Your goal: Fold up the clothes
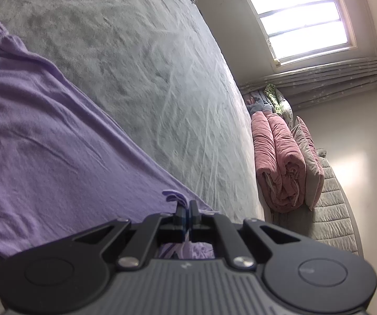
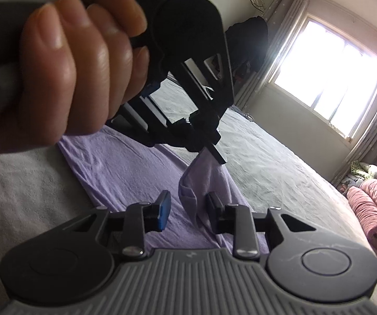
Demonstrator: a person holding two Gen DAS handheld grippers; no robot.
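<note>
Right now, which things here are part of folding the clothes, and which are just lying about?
Part of the job:
purple garment
left gripper, shut on its corner
right gripper, open around the raised fold
grey bed cover under it

Lying about:
pink quilt
grey pillow
curtain

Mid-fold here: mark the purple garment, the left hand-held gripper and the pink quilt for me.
purple garment [image 1: 44, 120]: left wrist view, flat middle of the cloth.
left hand-held gripper [image 1: 187, 206]: left wrist view, between the fingertips shut on the garment's corner.
pink quilt [image 1: 277, 157]: left wrist view, side of the folded roll.
</note>
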